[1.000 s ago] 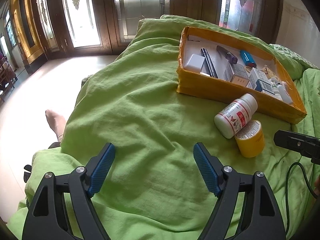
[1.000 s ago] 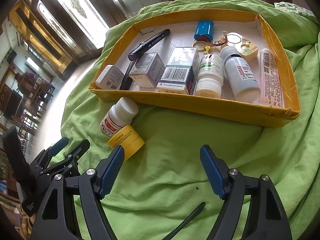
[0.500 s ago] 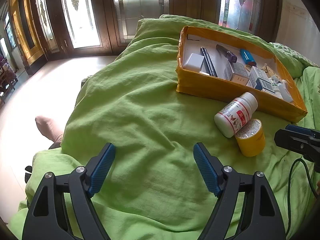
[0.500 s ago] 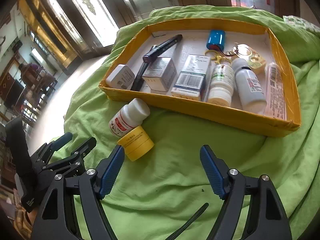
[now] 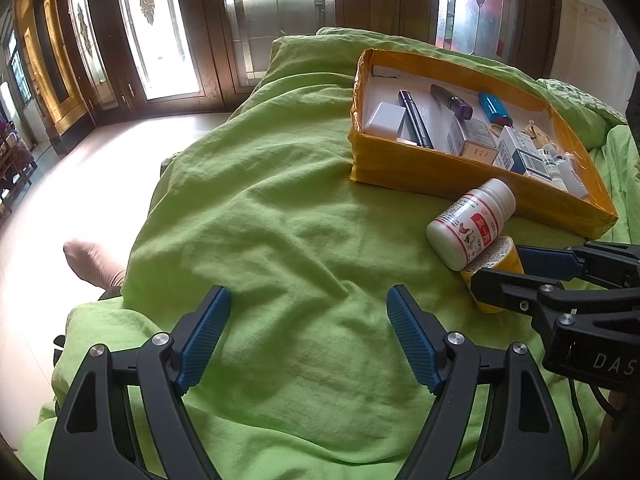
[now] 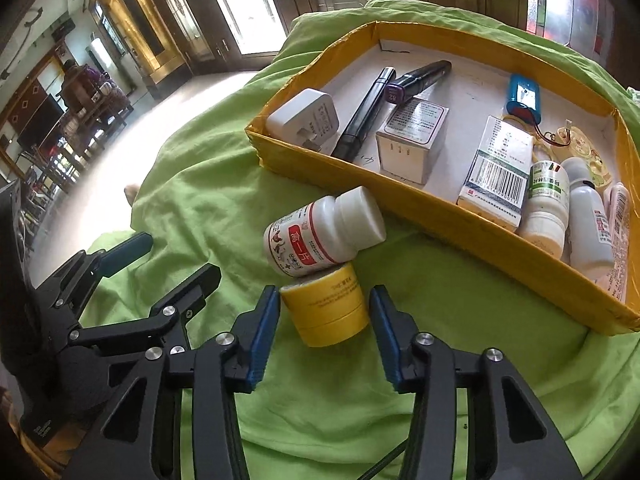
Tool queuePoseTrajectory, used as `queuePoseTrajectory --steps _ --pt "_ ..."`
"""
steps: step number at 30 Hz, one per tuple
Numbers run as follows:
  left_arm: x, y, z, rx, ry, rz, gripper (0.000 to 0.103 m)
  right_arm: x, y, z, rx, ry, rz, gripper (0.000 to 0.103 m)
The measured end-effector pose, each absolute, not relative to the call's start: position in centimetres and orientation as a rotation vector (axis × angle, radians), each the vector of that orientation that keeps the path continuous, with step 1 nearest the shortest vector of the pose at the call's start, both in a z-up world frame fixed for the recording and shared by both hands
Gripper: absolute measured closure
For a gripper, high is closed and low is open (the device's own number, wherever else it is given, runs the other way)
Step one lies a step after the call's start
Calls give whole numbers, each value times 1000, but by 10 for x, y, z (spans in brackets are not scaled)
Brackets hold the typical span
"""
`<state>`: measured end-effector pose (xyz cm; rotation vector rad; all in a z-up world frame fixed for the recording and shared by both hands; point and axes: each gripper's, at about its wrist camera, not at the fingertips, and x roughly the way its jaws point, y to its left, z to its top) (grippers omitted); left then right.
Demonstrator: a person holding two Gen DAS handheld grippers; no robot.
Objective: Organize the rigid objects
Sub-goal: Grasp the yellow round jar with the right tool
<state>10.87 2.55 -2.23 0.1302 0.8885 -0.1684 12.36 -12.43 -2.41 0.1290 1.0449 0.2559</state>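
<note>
A yellow round jar (image 6: 326, 305) lies on its side on the green bedcover, and a white pill bottle with a red label (image 6: 320, 236) lies against it. My right gripper (image 6: 325, 316) is open with its blue pads on either side of the jar, a small gap on each side. In the left wrist view the jar (image 5: 494, 258) and bottle (image 5: 470, 224) sit at the right, with the right gripper (image 5: 508, 266) around the jar. My left gripper (image 5: 308, 328) is open and empty over bare bedcover.
A yellow tray (image 6: 472, 222) behind the bottle holds several boxes, bottles, pens, a charger and a blue battery. It also shows in the left wrist view (image 5: 440, 174). A bare foot (image 5: 94, 262) rests on the floor at the left. Windows stand behind the bed.
My right gripper has moved forward and left until its fingers straddle the yellow jar, and they have narrowed. My left gripper has stayed in place.
</note>
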Motion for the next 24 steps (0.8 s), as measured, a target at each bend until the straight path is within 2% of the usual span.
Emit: queuePoseTrajectory --steps 11,18,24 --pt "107 23 -23 144 890 -164 22 120 -131 -22 130 1032 264 62" --pt "108 23 -24 149 886 -165 22 112 -144 -4 187 994 239 65" --pt "106 22 -23 153 878 -165 22 103 -166 -1 246 1038 157 65"
